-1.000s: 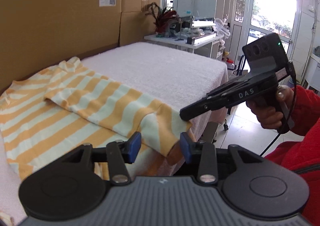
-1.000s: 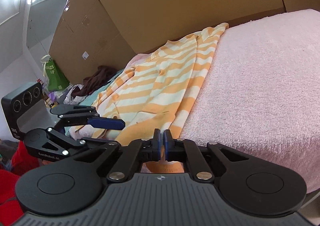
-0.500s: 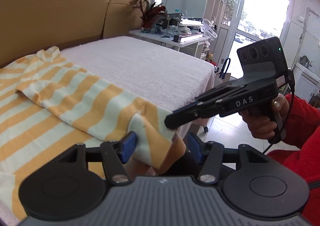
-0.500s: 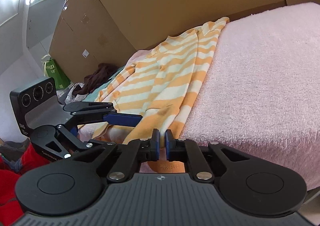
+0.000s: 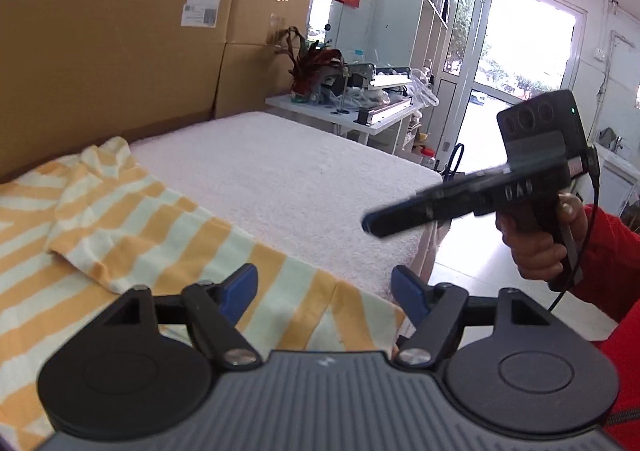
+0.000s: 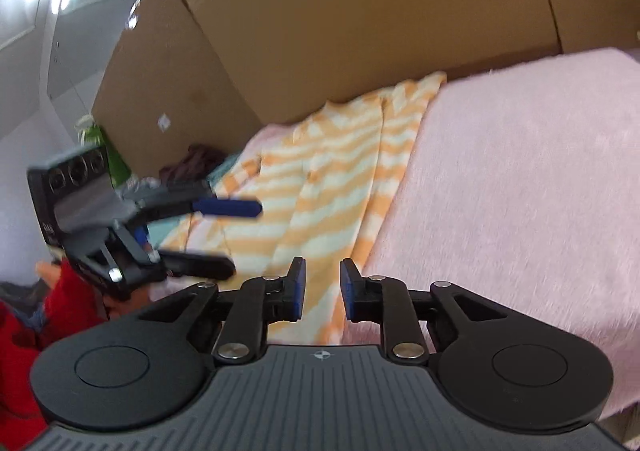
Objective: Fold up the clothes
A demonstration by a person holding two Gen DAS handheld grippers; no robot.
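An orange-and-white striped garment (image 5: pixel 132 235) lies flat on the towel-covered bed, one side folded over onto itself, its hem at the near edge. My left gripper (image 5: pixel 324 291) is wide open just above that hem, nothing between its blue pads. In the right wrist view the garment (image 6: pixel 332 179) runs along the bed's left part. My right gripper (image 6: pixel 323 287) is open a little above the hem corner, with no cloth in it. Each gripper shows in the other's view: the right gripper (image 5: pixel 372 221) is held by a hand in a red sleeve, and the left gripper (image 6: pixel 244 235) is blurred.
The pink towel bed surface (image 6: pixel 520 179) stretches right of the garment. Big cardboard boxes (image 5: pixel 120 31) stand along the far side. A white side table (image 5: pixel 340 111) with clutter and a glass door (image 5: pixel 520 83) lie beyond the bed's end. Other clothes (image 6: pixel 200 159) are piled at the far left.
My right gripper was shut at the garment's hem and has opened and lifted off it. My left gripper opened wider and pulled back. The garment now rests on the bed.
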